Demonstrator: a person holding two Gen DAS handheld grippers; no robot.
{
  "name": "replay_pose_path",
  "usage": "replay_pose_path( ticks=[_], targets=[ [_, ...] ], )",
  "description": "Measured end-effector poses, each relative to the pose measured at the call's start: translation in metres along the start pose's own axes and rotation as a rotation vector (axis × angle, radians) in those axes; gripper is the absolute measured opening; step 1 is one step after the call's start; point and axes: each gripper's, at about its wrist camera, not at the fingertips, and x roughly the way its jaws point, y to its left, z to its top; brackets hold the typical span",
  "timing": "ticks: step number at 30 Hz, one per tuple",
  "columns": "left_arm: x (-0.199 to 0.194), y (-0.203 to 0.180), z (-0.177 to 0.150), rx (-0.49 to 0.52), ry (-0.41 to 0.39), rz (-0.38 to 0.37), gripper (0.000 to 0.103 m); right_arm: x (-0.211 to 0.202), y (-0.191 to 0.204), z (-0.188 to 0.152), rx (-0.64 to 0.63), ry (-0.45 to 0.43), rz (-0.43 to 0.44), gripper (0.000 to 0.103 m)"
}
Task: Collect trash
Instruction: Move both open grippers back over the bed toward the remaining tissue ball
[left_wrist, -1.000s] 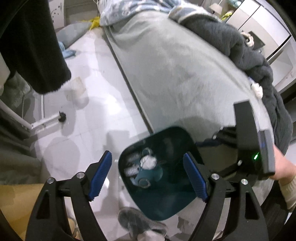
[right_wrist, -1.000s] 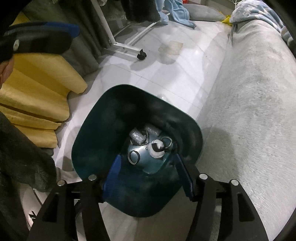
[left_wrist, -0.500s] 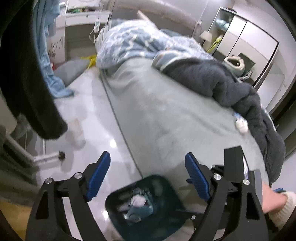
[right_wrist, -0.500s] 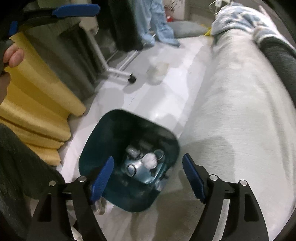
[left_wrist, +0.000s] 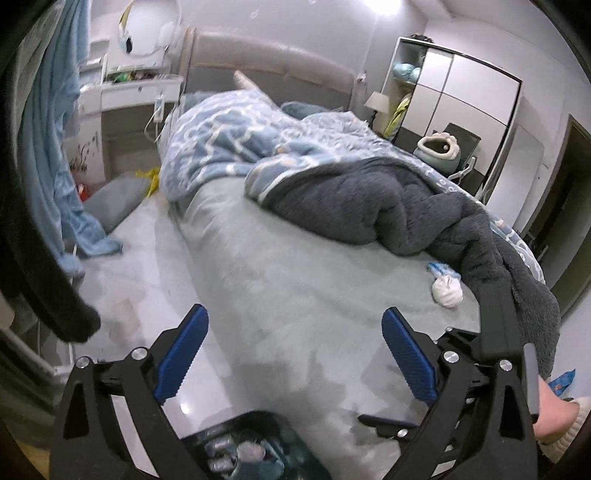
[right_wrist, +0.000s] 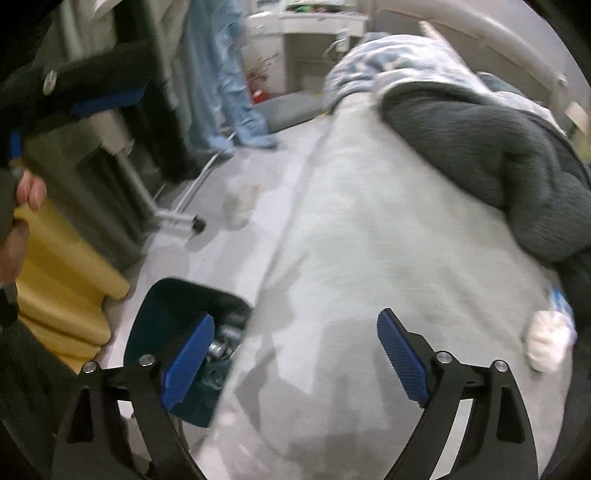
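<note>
A dark teal trash bin (right_wrist: 173, 306) stands on the floor beside the bed, with several crumpled pieces inside; its rim (left_wrist: 255, 419) shows at the bottom of the left wrist view. A white crumpled wad (left_wrist: 447, 291) with a blue-and-white wrapper (left_wrist: 441, 269) lies on the grey bedsheet by the dark blanket; the wad (right_wrist: 546, 343) is at the right edge of the right wrist view. My left gripper (left_wrist: 293, 354) hangs above the bed's edge, jaws opening, nothing between them. My right gripper (right_wrist: 293, 360) is over the sheet, jaws opening, empty.
A dark fleece blanket (left_wrist: 388, 210) and a blue patterned duvet (left_wrist: 229, 147) cover the far bed. Yellow cushions (right_wrist: 62, 280), a rolling rack foot (right_wrist: 199, 225) and hanging clothes (right_wrist: 218, 85) line the floor's left side. A flattened pale scrap (right_wrist: 240, 203) lies on the tiles.
Both grippers rose from over the bin and tilted up toward the bed. Their jaws spread wider. The bin slid to the lower edge of each view, and the white wad came into sight.
</note>
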Motion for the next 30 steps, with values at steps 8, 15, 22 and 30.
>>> replay_pose_path(
  ticks=[8,15,22,30],
  targets=[
    [0.011,-0.041,0.010,0.075,-0.070,0.052,0.100,-0.041,-0.055,-0.017,0.128,-0.094,-0.091,0.099],
    [0.024,-0.076,0.012,0.131,-0.085,0.049,0.100,-0.065,-0.101,-0.037,0.228,-0.133,-0.166,0.099],
    [0.044,-0.111,0.015,0.158,-0.077,0.000,0.100,-0.085,-0.146,-0.043,0.322,-0.171,-0.232,0.099],
    [0.074,-0.155,0.007,0.244,-0.036,-0.043,0.100,-0.086,-0.195,-0.059,0.428,-0.179,-0.264,0.100]
  ],
)
